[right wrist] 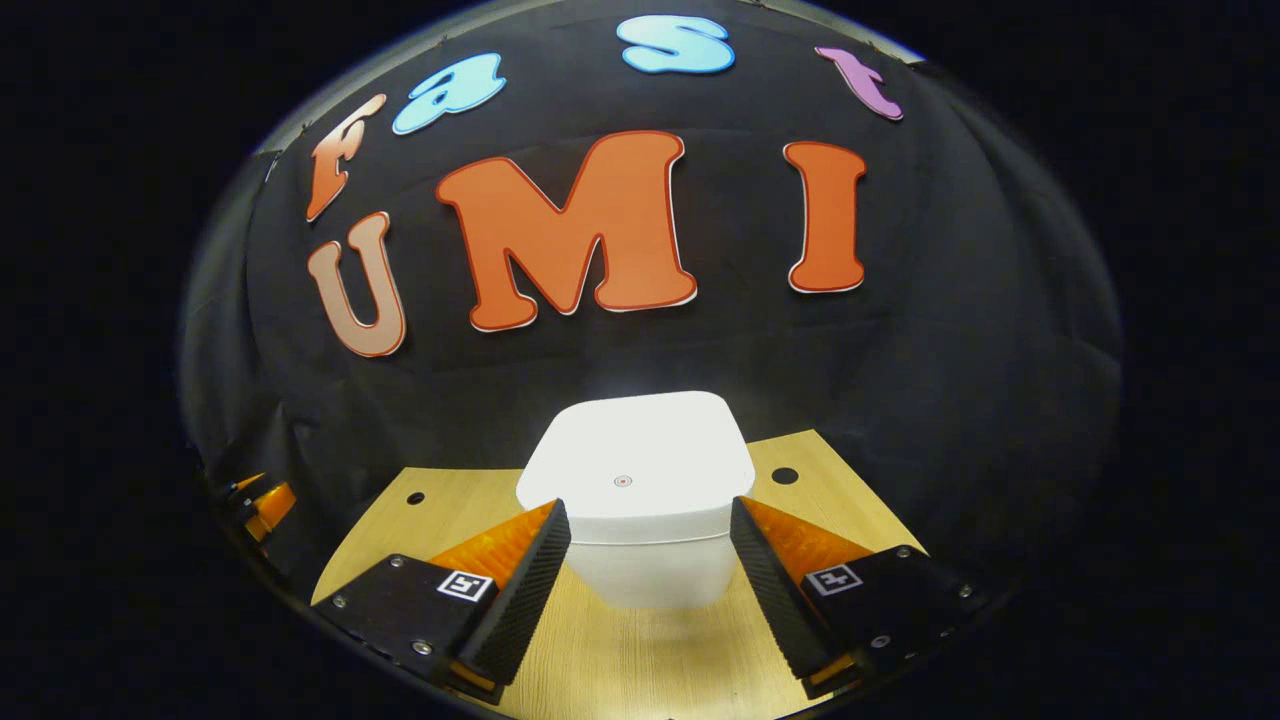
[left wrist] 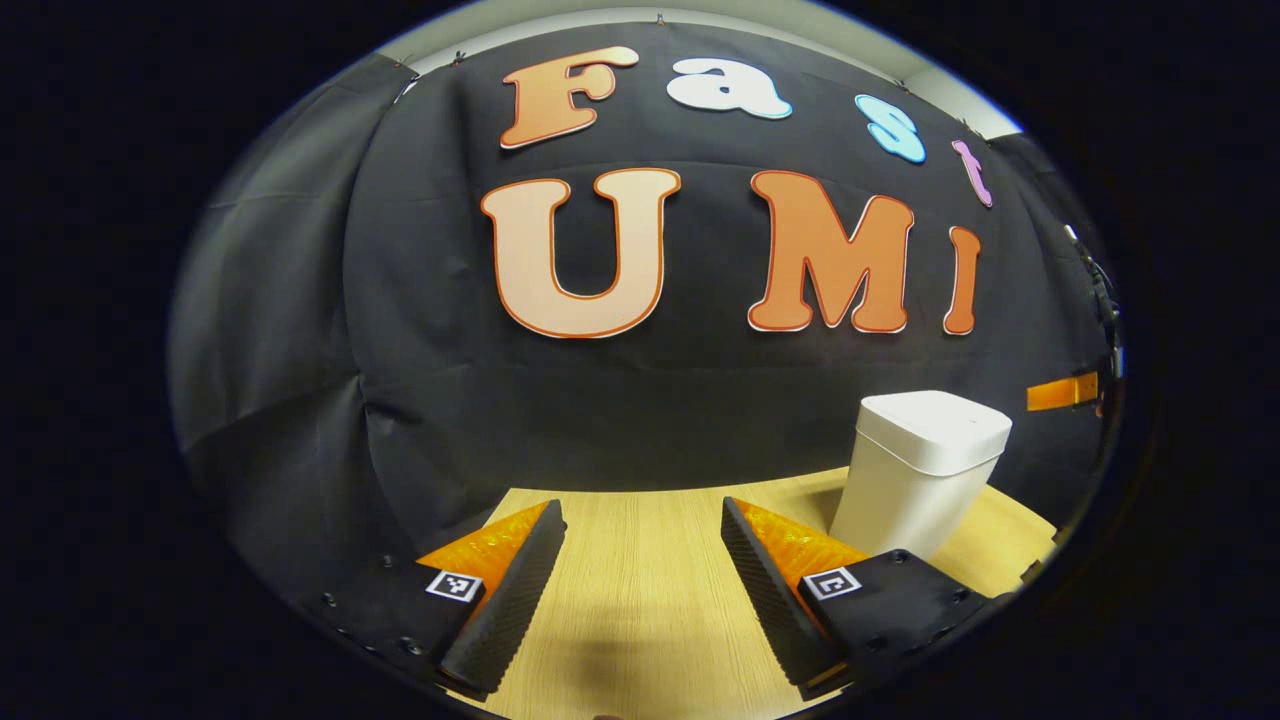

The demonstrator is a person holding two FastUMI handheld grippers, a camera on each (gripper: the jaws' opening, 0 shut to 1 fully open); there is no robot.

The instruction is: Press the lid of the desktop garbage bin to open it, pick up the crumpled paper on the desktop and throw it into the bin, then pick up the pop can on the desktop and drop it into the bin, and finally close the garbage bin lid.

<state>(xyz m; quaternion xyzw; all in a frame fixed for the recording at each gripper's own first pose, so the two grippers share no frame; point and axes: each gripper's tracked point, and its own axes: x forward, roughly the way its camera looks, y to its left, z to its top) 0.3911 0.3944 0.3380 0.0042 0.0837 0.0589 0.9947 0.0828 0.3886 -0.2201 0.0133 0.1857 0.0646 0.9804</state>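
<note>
right gripper view: upright bin point(right wrist: 640, 500), lid point(right wrist: 635, 465) shut

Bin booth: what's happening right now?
A person holds a gripper in each hand at a wooden table. The right gripper, open, faces the white bin, whose lid is shut. The left gripper, open and holding nothing, points at bare table with the bin off to its right.
</note>
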